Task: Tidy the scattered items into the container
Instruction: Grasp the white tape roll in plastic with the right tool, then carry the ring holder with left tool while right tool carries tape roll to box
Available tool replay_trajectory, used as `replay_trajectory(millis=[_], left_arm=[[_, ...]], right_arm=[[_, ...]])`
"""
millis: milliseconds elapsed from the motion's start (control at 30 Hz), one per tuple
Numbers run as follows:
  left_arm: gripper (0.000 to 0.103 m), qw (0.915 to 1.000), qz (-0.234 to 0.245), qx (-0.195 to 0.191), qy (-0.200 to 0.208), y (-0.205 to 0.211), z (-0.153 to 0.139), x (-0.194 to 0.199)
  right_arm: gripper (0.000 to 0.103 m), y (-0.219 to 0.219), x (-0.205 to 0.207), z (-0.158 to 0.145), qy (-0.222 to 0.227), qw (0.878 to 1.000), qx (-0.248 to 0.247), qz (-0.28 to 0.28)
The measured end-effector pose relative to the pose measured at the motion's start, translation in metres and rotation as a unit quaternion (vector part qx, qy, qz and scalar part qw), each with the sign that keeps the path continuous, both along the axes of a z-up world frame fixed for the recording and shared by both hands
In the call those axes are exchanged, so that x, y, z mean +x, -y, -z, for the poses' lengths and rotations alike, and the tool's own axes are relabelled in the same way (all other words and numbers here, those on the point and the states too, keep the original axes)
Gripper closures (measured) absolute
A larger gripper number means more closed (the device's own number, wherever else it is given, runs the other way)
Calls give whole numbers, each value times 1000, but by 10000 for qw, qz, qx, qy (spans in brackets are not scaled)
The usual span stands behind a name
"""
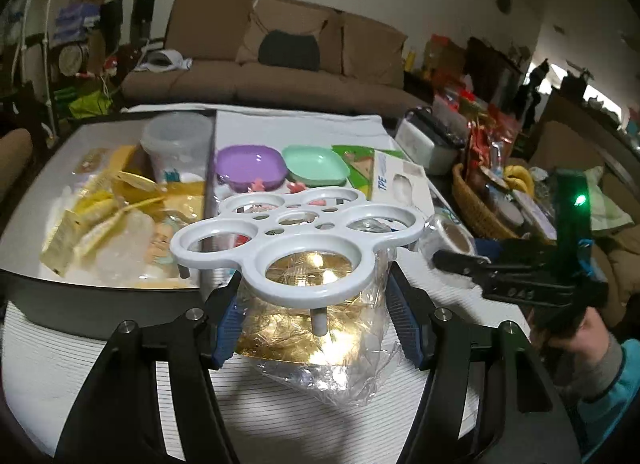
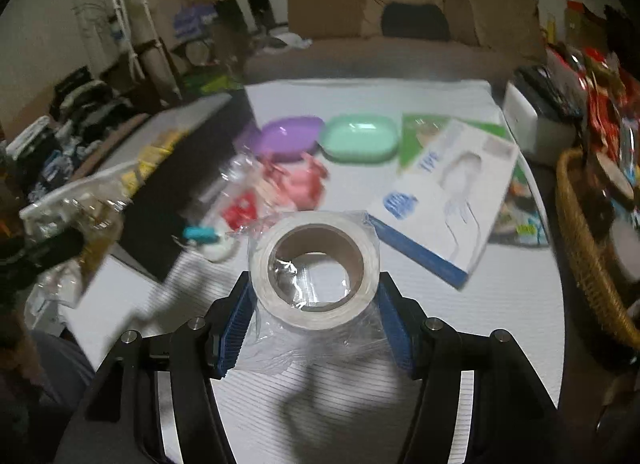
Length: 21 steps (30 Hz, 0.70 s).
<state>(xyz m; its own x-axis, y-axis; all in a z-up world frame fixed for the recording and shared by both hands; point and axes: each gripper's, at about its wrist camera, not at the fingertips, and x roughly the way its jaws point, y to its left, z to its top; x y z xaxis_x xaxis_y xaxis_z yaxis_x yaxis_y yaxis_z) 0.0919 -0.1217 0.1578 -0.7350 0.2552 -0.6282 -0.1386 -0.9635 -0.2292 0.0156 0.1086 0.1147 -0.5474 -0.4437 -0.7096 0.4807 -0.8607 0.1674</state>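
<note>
My left gripper (image 1: pixel 312 292) is shut on a clear bag (image 1: pixel 320 328) that holds a white ring rack (image 1: pixel 296 240) over gold card, lifted above the striped table (image 1: pixel 100 360). The container (image 1: pixel 80 300), a black box with a white inside, lies just left of it with yellow packets and a plastic tub inside. My right gripper (image 2: pixel 314 284) is shut on a plastic-wrapped roll of tape (image 2: pixel 316 304), held off the table. In the left wrist view the right gripper (image 1: pixel 456 260) shows at the right, with a hand in a teal sleeve behind it.
On the table beyond lie a purple dish (image 2: pixel 290 137), a mint dish (image 2: pixel 360 137), pink toys (image 2: pixel 298 181), a white and blue box (image 2: pixel 448 191) and a green packet (image 2: pixel 420 127). A wicker basket (image 2: pixel 588 264) stands at the right edge. A brown sofa (image 1: pixel 280 63) is behind.
</note>
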Motion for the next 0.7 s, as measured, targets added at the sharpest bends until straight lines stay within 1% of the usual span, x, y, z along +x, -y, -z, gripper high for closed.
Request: replay_trajectory(millis=[400, 533, 700], left_arm=[[42, 9988, -402, -18, -292, 48, -24, 26], [42, 9980, -528, -13, -343, 64, -28, 31], [42, 9967, -708, -62, -393, 86, -35, 32]], right_arm=[[41, 55, 20, -28, -148, 9981, -11, -594], [41, 75, 22, -42, -229, 9967, -78, -772], [41, 110, 16, -59, -250, 9942, -96, -1046]])
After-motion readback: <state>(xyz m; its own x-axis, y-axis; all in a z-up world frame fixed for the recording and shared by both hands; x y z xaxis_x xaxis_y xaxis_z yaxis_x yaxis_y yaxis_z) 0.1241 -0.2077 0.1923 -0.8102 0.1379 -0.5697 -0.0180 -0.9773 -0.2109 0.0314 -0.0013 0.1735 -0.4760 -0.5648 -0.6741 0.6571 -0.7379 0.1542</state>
